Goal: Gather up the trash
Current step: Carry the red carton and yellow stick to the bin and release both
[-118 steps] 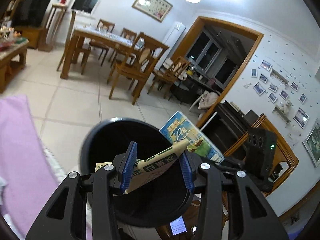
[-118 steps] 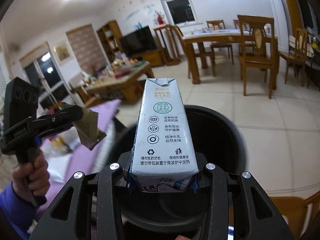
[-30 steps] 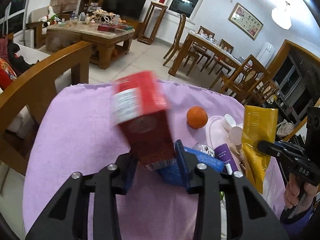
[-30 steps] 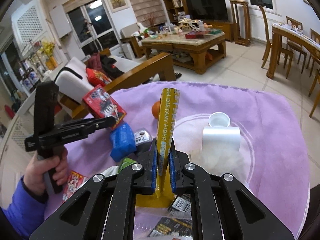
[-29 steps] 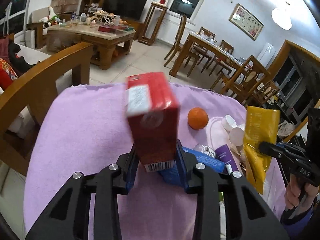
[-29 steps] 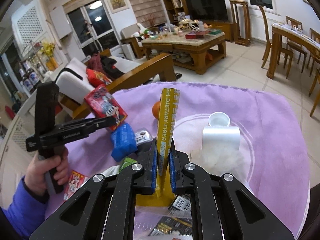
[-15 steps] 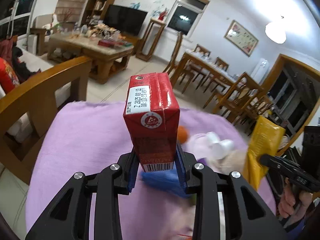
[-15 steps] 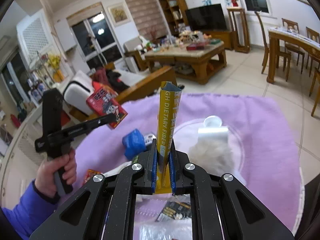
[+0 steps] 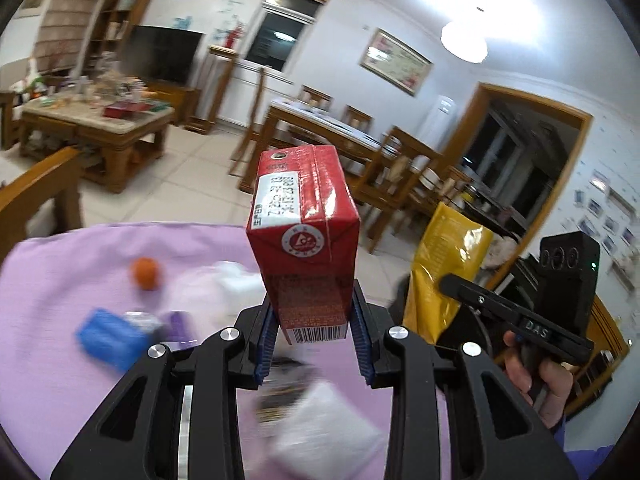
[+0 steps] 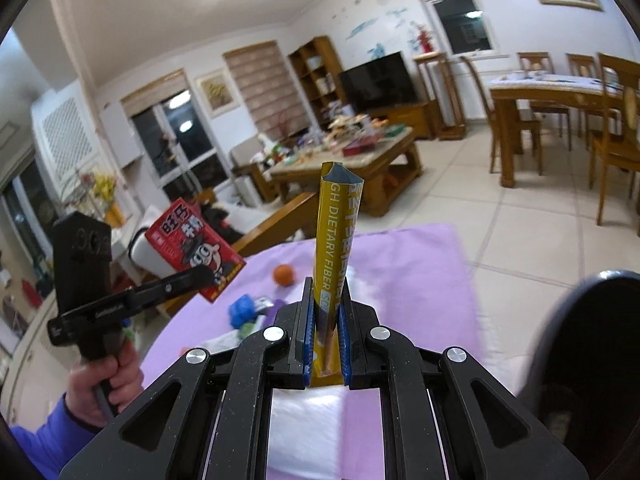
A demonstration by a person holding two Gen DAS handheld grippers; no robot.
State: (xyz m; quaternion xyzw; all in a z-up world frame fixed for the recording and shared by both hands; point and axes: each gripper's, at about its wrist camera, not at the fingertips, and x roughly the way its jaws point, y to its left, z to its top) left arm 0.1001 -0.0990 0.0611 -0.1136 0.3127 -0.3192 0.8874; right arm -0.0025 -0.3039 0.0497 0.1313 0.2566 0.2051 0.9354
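My left gripper (image 9: 316,334) is shut on a red drink carton (image 9: 306,236), which stands upright between the blue pads, lifted above the purple cloth (image 9: 56,256). In the right wrist view the same red carton (image 10: 192,250) shows at the left in that gripper (image 10: 210,276). My right gripper (image 10: 325,342) is shut on a flat yellow snack bag (image 10: 334,248), held upright. That yellow bag (image 9: 444,264) also appears at the right of the left wrist view. The black trash bin (image 10: 592,344) sits at the lower right.
On the purple cloth lie an orange (image 9: 146,274), a blue packet (image 9: 110,338), a purple item (image 9: 176,324) and blurred white wrappers (image 9: 320,424). A wooden chair arm (image 9: 36,196) stands left. Behind are a coffee table (image 10: 360,160) and a dining table (image 10: 560,92) with chairs.
Both grippers have risen off the purple cloth and swung to the right with their loads. The cloth's items have slid left and down; the black bin has come into the right wrist view.
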